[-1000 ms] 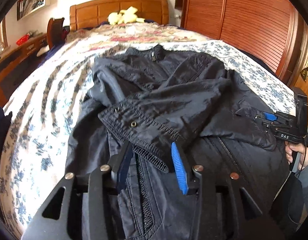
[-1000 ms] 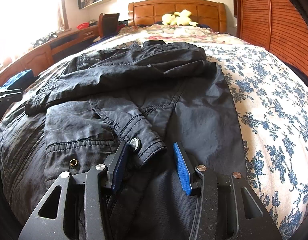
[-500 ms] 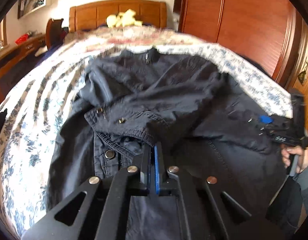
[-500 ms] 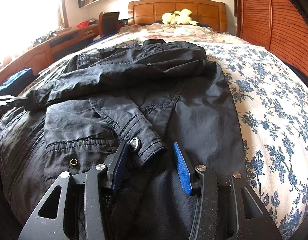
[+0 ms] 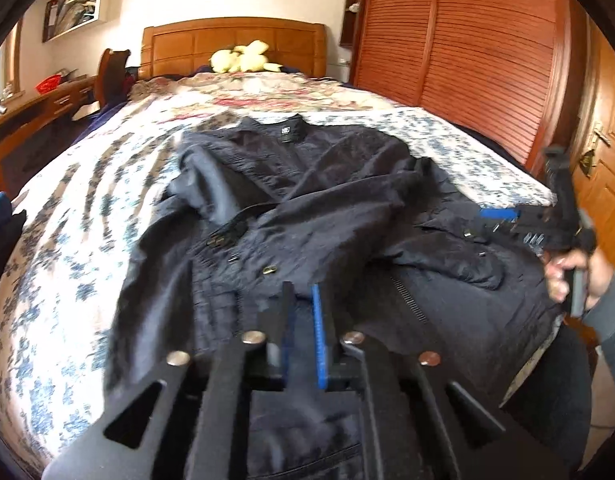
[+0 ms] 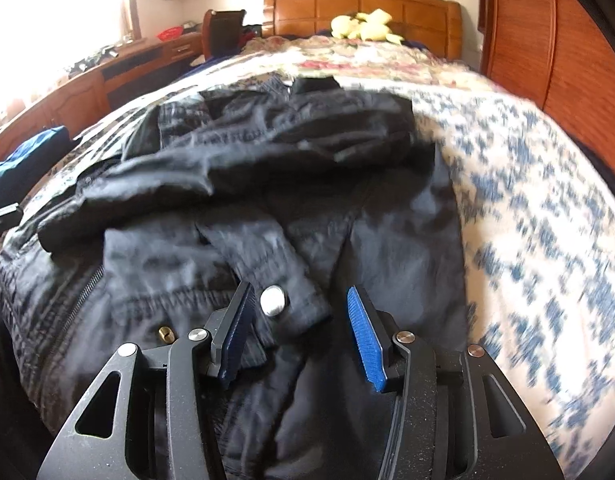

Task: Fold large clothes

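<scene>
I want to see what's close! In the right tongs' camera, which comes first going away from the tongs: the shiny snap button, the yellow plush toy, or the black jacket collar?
1. Shiny snap button: on the cuff lying between the right tongs, nearer the left pad.
2. Jacket collar: at the jacket's far end, mid-bed.
3. Yellow plush toy: by the headboard, farthest.

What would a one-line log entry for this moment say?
left tongs: opening, jacket fabric between | right tongs: open around cuff | bed
</scene>
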### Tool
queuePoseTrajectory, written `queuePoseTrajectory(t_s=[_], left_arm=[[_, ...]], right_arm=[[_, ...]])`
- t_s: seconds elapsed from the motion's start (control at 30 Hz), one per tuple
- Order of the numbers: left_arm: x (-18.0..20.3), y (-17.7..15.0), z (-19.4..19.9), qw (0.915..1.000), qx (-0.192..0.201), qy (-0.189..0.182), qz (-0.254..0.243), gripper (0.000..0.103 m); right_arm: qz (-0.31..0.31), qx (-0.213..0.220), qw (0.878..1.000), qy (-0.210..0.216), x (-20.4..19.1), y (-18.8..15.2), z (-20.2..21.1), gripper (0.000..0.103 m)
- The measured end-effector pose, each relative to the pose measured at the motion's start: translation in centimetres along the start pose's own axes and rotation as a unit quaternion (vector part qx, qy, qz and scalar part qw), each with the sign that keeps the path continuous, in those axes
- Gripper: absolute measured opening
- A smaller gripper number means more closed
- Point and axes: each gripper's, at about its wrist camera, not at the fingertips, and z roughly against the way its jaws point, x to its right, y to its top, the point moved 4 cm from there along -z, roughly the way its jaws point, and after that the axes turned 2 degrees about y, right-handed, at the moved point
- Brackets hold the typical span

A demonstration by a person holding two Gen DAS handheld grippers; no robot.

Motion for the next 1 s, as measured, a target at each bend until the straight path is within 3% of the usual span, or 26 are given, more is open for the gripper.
queuePoseTrajectory(t_s=[0.2, 0.27, 0.47, 0.57, 0.67, 0.73, 0.87, 1.0], left_arm=[[-3.5, -1.2, 1.4, 0.9994, 0.008, 0.03, 0.014, 0.027], [-4.6, -1.5, 1.9, 0.9996, 0.006, 0.022, 0.015, 0.029], [-7.1, -2.1, 3.3, 0.9985, 0.01, 0.049, 0.023, 0.039], [-8.1, -2.4, 3.7, 0.998, 0.01, 0.057, 0.025, 0.046], [-8.9, -2.7, 4.2, 0.9975, 0.012, 0.064, 0.027, 0.05], [-9.4, -2.9, 4.4, 0.9973, 0.013, 0.067, 0.028, 0.051], [-9.6, -2.6, 4.3, 0.9971, 0.014, 0.071, 0.026, 0.052], [-9.4, -2.6, 4.3, 0.9967, 0.019, 0.075, 0.027, 0.052]], right_arm=[[0.042, 0.015, 0.999, 0.019, -3.5, 5.3, -0.7, 0.049], [0.056, 0.015, 0.998, 0.029, -5.1, 7.2, -2.3, 0.049], [0.066, -0.012, 0.997, 0.046, -8.9, 10.9, -8.6, 0.049], [0.069, -0.055, 0.994, 0.061, -10.8, 10.9, -12.0, 0.049], [0.088, -0.129, 0.984, 0.082, -12.7, 8.9, -15.3, 0.05], [0.118, -0.128, 0.982, 0.069, -13.4, 8.3, -15.6, 0.052], [0.117, -0.126, 0.983, 0.065, -13.5, 8.4, -14.6, 0.051], [0.145, -0.107, 0.98, 0.081, -15.7, 8.1, -12.1, 0.051]])
